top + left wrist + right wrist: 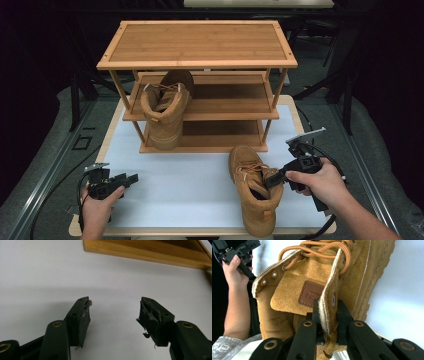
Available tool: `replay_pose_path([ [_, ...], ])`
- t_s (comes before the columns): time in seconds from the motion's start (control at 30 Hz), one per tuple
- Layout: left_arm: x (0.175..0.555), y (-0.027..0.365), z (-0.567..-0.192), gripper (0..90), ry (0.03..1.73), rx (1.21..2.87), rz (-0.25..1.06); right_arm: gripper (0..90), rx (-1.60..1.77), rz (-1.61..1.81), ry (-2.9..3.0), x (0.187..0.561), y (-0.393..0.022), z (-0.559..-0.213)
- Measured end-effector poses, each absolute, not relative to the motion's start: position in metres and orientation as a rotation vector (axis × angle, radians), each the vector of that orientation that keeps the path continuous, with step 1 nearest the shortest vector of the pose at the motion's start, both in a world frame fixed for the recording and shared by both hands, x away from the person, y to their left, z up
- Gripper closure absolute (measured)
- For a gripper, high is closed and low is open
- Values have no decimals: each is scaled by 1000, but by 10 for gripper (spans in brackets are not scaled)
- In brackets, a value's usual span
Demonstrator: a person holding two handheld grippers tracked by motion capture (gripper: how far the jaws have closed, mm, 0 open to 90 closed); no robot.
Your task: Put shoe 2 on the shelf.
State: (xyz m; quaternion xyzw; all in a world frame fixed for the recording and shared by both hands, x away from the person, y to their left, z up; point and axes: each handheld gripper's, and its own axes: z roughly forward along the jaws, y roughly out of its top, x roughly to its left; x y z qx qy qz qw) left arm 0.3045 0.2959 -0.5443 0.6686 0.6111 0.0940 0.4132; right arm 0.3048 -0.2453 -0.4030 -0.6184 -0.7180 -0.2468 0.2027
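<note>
A dark room surrounds a table (300, 112) covered by a white mat (185, 185). Nearest the person, the left gripper (131, 178) hovers low over bare mat at the near left, jaws spread wide with nothing between them; its own view shows the torn pads (84, 320) clear of everything. To the right, a tan suede lace-up boot (252, 192) stands on its sole on the mat, heel toward the near edge. The right gripper (272, 179) is clamped narrow on the boot's collar edge (328, 312), one pad inside the opening and one outside, just beside the tongue (297, 293) with its stitched label.

Judging by its thick rubber sole, the boot is probably fairly heavy and bottom-weighted, while the suede upper is soft and will flex. Held by the collar it will likely hang and swing, sole lowest, so a deep bite on the padded rim suits better than laces or tongue.

Farther off, a three-tier bamboo shoe rack (197, 62) holds the matching boot (165, 112) on its middle shelf.
</note>
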Motion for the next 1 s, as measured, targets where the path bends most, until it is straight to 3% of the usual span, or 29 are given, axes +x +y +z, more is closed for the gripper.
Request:
replay_pose_path([
  [1.0, 303, 297, -544, 415, 1532, 1676, 246, 815, -1606, -996, -1958, 281, -249, -289],
])
